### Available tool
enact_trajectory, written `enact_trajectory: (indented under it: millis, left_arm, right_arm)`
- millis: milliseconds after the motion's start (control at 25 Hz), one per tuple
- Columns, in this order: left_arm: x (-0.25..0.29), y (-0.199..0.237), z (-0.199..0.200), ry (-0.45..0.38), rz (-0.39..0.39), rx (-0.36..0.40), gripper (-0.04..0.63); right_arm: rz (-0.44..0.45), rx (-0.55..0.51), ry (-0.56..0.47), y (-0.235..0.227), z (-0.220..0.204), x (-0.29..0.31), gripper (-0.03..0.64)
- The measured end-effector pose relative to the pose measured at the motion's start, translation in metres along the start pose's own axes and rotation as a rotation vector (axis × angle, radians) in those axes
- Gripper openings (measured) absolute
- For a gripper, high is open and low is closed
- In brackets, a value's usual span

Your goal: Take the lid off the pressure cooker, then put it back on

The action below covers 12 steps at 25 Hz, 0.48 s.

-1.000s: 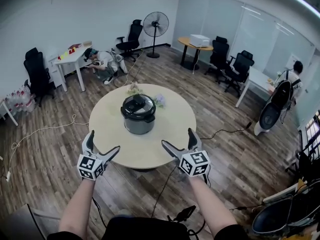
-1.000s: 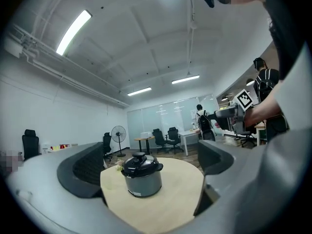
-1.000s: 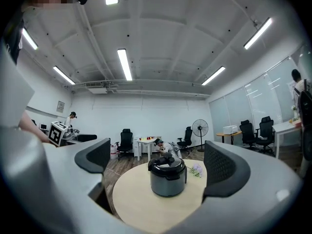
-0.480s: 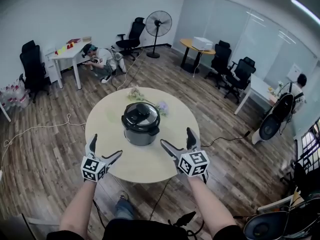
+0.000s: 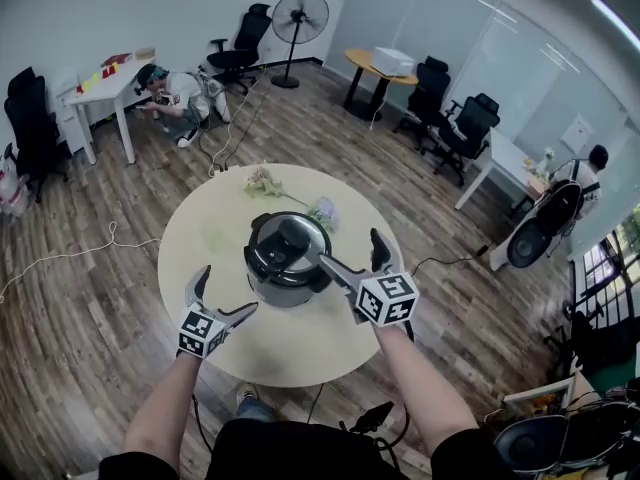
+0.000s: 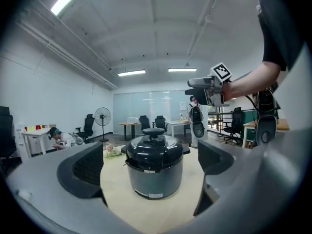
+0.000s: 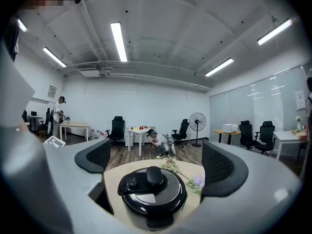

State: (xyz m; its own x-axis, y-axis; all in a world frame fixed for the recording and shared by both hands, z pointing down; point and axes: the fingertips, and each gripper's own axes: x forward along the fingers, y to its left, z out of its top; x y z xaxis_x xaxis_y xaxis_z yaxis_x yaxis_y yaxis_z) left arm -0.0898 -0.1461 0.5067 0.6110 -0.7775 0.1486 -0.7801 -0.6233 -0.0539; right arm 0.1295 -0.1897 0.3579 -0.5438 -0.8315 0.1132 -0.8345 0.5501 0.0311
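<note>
Round table (image 5: 212, 236) bears a pressure cooker (image 6: 155, 174), its lid (image 5: 285, 250) seated on top.

A round, pale desk (image 5: 190, 238) stands on a wood-plank floor (image 5: 70, 308). A dark grey pressure cooker (image 5: 285, 263) sits upright on it, close to the middle. Its black lid (image 5: 287, 243) is in place on top, with a knob at the centre. A small spray of pale flowers (image 5: 262, 180) lies flat on the far side, near the desk's edge. A second sprig with lilac blooms (image 5: 322, 211) lies just beside the cooker, to its far right.
</note>
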Motion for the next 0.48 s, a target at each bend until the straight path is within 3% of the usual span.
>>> enact_trajectory:
  millis: [480]
  left_arm:
    - [0.080,0.048,-0.058,0.103,-0.201,-0.044,0.588]
  right_arm:
    - [-0.009,0.008,0.161,-0.011,-0.010,0.119,0.594]
